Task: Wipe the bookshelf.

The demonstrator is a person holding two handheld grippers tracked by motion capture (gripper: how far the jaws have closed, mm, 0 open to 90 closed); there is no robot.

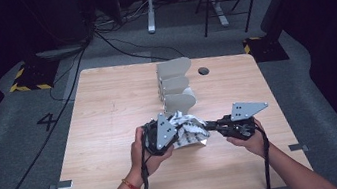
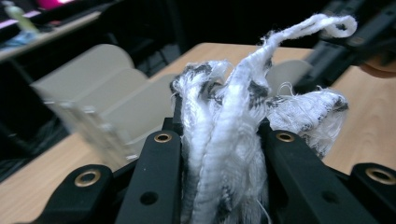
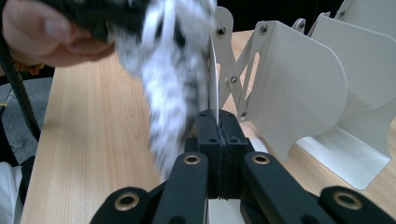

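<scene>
A white cloth with dark markings hangs bunched between my two grippers, just above the table's near middle. My left gripper is shut on a thick wad of that cloth, which bulges up between its black jaws. My right gripper comes in from the right, its jaws pressed together on a thin edge of the cloth. One frayed corner of the cloth stretches up toward the right gripper. The hand on the left gripper shows at the upper left of the right gripper view.
A white rack with several curved dividers stands on the wooden table just behind the cloth, close to both grippers. A dark round hole lies near the table's far edge. Cables and a chair are on the floor beyond.
</scene>
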